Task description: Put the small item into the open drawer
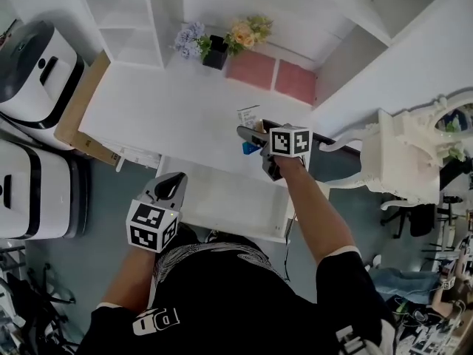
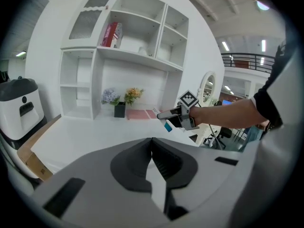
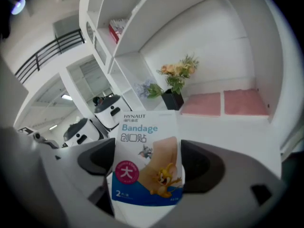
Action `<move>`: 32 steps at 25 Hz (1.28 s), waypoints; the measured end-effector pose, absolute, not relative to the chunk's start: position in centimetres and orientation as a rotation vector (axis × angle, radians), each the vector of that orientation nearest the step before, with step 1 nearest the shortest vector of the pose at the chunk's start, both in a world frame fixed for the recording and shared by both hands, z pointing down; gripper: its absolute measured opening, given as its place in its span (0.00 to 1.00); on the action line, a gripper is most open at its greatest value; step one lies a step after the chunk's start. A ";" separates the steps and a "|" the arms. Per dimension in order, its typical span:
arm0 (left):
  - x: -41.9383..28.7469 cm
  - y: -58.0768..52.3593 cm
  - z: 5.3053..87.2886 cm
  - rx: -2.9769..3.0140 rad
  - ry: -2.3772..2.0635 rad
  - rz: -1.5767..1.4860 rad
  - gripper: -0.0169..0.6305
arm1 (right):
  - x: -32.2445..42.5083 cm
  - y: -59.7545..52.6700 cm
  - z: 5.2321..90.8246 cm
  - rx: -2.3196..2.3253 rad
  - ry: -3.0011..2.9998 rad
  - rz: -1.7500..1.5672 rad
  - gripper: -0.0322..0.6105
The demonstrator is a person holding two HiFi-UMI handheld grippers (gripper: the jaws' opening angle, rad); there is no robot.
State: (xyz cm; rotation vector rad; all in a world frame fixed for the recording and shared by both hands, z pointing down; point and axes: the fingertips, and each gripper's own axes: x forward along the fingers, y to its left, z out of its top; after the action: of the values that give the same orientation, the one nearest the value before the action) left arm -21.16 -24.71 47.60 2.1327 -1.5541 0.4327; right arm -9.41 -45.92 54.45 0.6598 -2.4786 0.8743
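- Head view shows the broad white desk top [image 1: 170, 109] filling the middle of the frame, with a white shelf unit [image 1: 129, 13] standing along its far edge at upper left.
- Below the desk's front edge, at lower centre, the shallow white drawer [image 1: 222, 198] is pulled out towards you.
- Your right gripper [image 1: 247, 134] reaches in from the right, at centre frame, over the desk's front edge. Its jaws are clamped on the packet.
- Your left gripper [image 1: 171, 185] sits at lower left, beside the drawer's left end. In the left gripper view its jaws are pressed together with nothing between them.
- The small white-and-blue bandage packet [image 3: 145, 160], printed with cartoon figures, stands upright between the right jaws. It is above the desk edge near the drawer's far right corner, not inside the drawer.
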 end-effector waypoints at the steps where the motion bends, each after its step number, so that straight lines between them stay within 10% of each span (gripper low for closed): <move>1: -20.8 -24.8 47.3 2.153 -1.541 0.431 0.05 | -9.4 -45.1 53.2 0.661 -2.514 0.893 0.72; 32: -23.1 -17.6 39.4 2.533 -1.234 0.248 0.05 | -7.6 -21.0 38.0 1.221 -2.796 0.801 0.72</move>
State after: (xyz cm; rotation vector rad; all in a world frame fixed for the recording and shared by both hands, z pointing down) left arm -23.08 -17.64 39.41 2.5327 -1.2344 0.2482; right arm -7.57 -20.98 37.96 1.2207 -2.7963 0.8013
